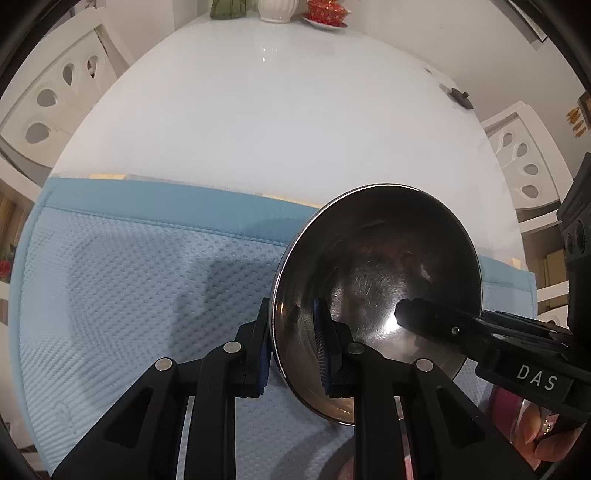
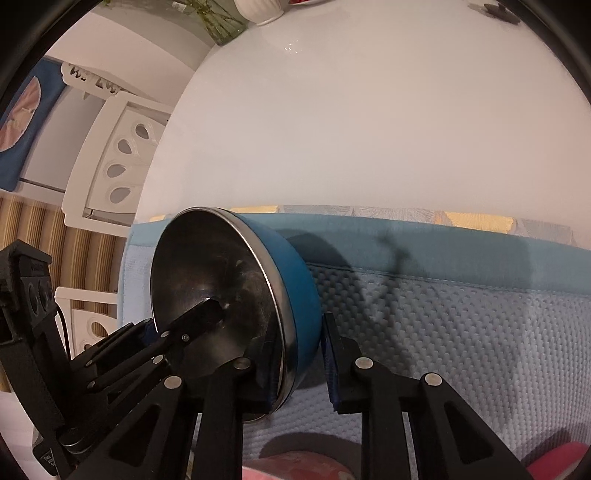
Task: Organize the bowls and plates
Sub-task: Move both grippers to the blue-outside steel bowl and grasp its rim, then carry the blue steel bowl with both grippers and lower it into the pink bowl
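While both the left gripper (image 1: 295, 347) and right gripper (image 2: 299, 369) pinch opposite walls of one bowl (image 1: 376, 266), tilted above the mat (image 1: 129, 280), nothing looks sorted yet.

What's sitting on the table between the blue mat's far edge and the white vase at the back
Nothing: in the left wrist view the white table is bare from the blue mat to the white vase.

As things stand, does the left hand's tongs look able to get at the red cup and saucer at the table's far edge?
Probably not now: the left tongs are shut on the bowl rim, the right tongs grip it too, and the red cup and saucer sit across the bare table.
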`<action>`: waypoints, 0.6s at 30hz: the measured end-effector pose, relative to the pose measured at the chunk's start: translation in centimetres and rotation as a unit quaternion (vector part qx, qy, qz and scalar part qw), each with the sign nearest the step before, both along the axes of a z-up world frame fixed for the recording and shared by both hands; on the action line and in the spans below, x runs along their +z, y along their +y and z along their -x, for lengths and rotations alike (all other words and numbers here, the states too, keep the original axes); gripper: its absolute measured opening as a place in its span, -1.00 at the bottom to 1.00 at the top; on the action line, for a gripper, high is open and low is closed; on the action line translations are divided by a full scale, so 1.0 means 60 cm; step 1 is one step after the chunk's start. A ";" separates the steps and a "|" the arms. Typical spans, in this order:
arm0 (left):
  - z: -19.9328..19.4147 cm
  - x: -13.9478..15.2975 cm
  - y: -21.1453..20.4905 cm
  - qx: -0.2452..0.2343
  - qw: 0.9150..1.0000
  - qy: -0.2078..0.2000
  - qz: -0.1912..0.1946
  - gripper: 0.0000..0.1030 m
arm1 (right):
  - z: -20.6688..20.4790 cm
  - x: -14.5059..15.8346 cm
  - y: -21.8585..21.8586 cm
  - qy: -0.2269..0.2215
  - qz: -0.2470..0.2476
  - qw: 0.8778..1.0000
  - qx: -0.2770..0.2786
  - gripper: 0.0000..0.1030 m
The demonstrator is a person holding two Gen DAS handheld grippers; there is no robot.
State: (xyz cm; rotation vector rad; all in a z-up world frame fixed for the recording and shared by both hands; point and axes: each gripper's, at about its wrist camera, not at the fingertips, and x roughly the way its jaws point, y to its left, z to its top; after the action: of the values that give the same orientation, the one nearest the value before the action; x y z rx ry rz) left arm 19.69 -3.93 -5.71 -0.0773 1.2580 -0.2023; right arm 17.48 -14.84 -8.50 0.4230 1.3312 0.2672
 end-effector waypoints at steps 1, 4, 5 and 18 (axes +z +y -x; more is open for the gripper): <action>0.003 0.006 0.001 0.001 1.000 -0.002 0.000 -0.65 | 0.002 0.004 0.000 -0.002 0.000 1.000 -0.001 -0.62; 0.011 0.021 0.004 0.001 1.000 -0.009 0.003 -0.65 | 0.010 0.017 -0.002 -0.003 -0.006 1.000 -0.003 -0.62; 0.014 0.028 0.004 0.001 1.000 -0.012 0.004 -0.65 | 0.014 0.024 -0.003 -0.005 -0.008 1.000 -0.004 -0.62; 0.086 0.074 0.007 -0.007 1.000 -0.026 0.017 -0.65 | 0.083 0.088 -0.012 -0.014 -0.010 1.000 -0.010 -0.62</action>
State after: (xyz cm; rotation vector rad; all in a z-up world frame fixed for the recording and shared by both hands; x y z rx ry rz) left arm 14.50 -3.48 -1.29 -0.0921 1.2044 -0.2361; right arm 12.52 -15.56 -3.25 0.4490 1.2970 0.2687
